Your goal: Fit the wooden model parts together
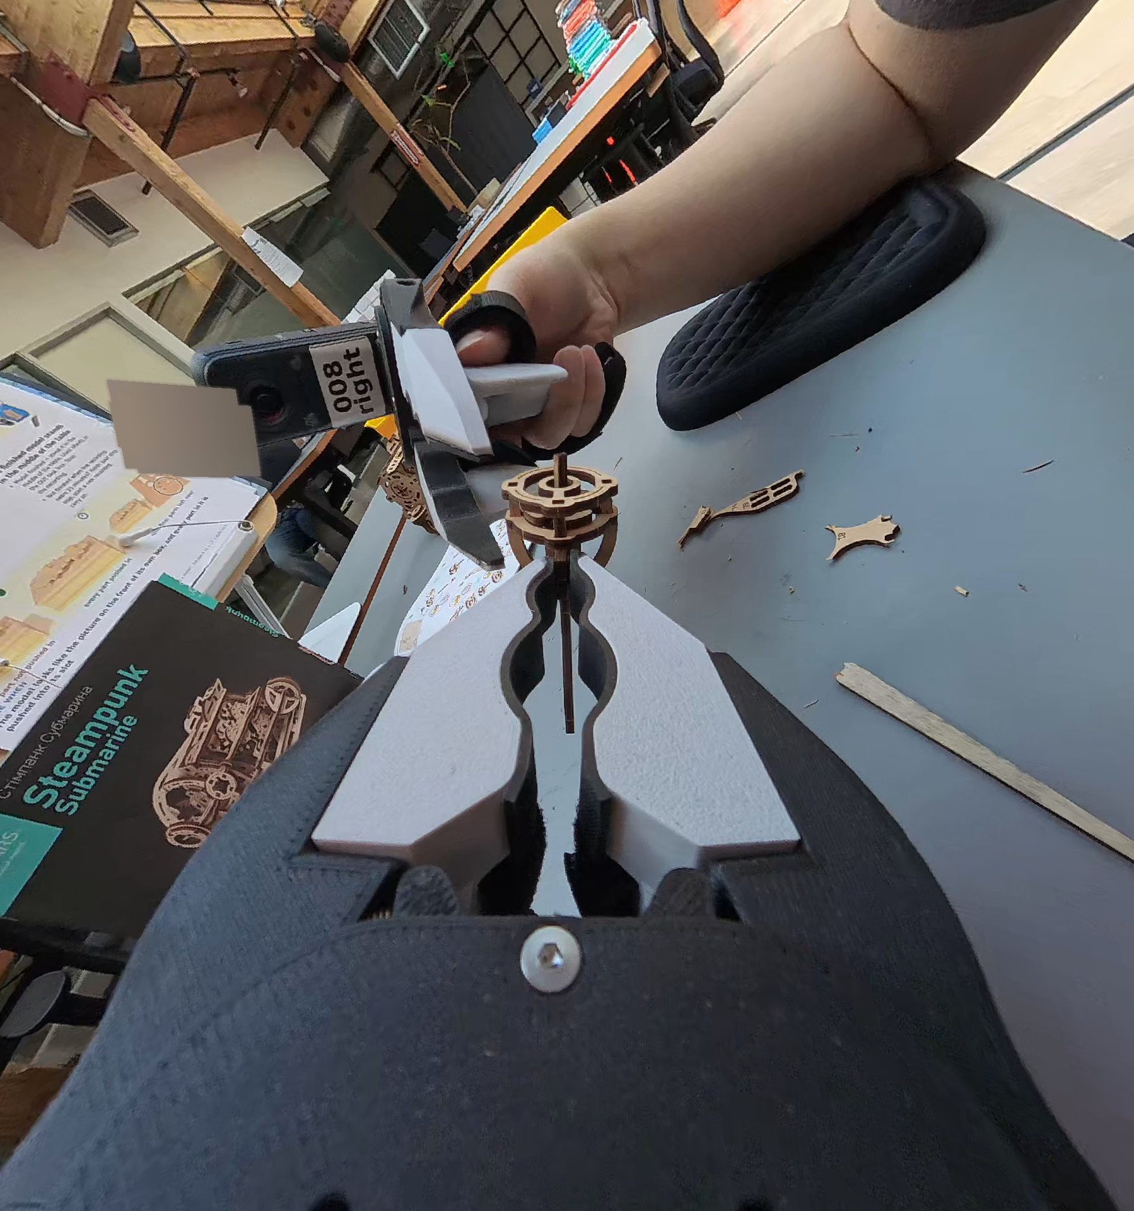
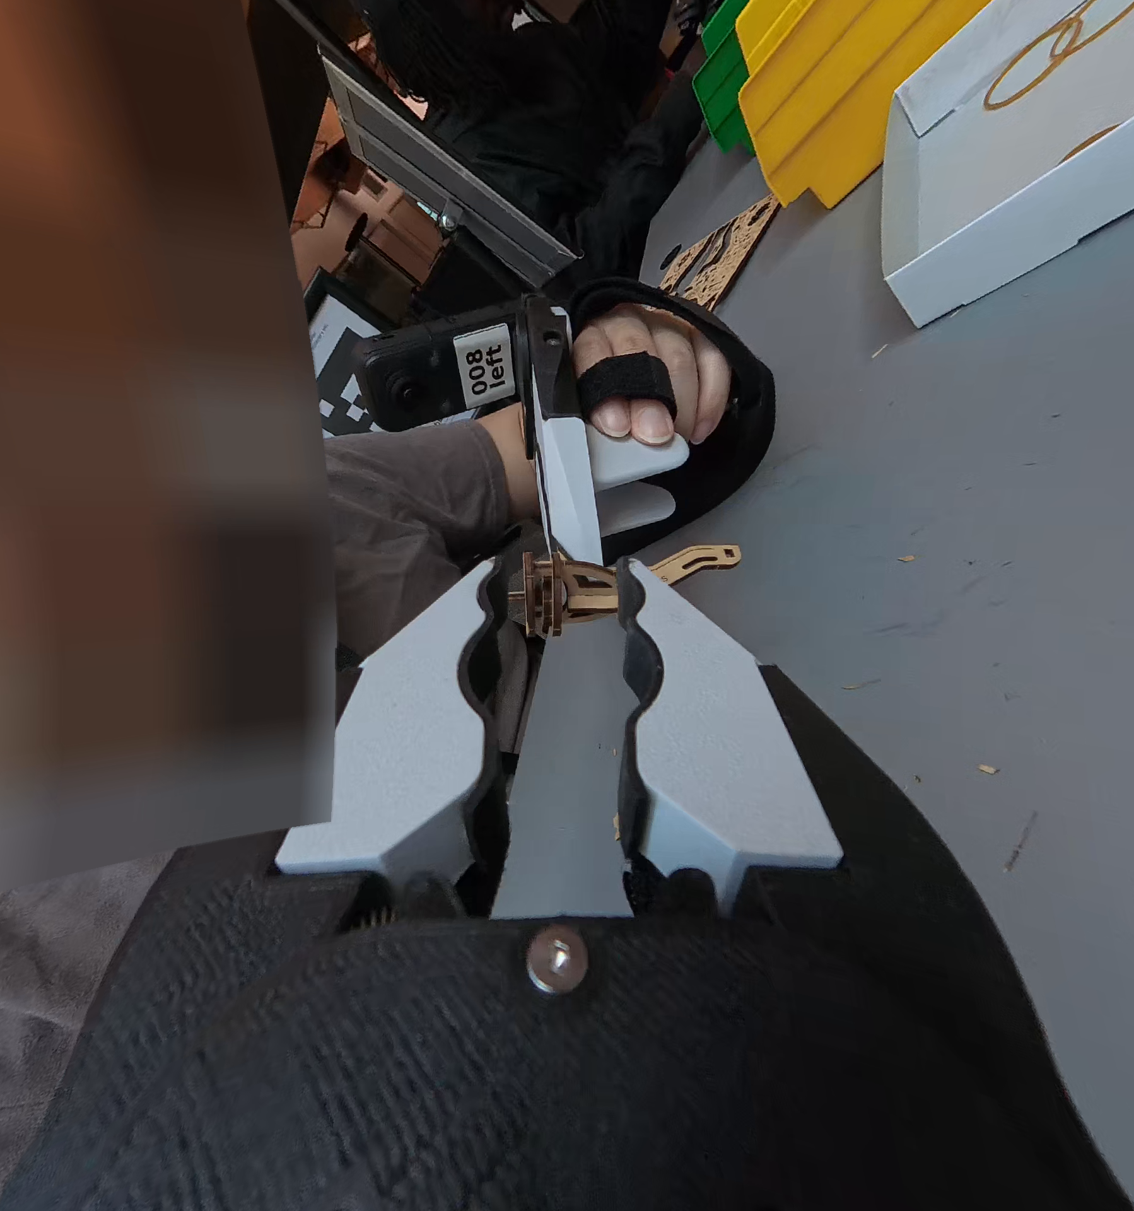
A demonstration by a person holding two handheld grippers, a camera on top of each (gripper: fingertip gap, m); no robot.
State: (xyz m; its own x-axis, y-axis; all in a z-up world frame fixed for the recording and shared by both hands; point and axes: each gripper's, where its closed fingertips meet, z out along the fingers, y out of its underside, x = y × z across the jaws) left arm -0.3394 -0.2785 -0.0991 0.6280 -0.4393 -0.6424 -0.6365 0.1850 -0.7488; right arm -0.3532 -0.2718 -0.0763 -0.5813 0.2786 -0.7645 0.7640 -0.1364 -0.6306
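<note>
A small wooden assembly (image 1: 559,504) of stacked rings and legs is held above the grey table (image 1: 944,590). My left gripper (image 1: 561,576) is shut on a thin wooden stick (image 1: 566,662) that runs back from the assembly between its fingers. My right gripper (image 2: 561,590) has its jaws around the same assembly (image 2: 561,593), with a fingertip against each side. In the left wrist view the right gripper (image 1: 479,531) comes in from the upper left. In the right wrist view the left gripper (image 2: 571,524) comes down from above onto the assembly.
Two loose wooden pieces (image 1: 748,501) (image 1: 862,534), a wood strip (image 1: 997,767) and a black wrist pad (image 1: 820,308) lie on the table. The kit box (image 1: 138,753) and an instruction sheet (image 1: 47,524) are at left. Yellow bins (image 2: 826,98), a white box (image 2: 1023,164) and another loose piece (image 2: 702,557) are nearby. My two grippers' fingertips are within a few centimetres of each other.
</note>
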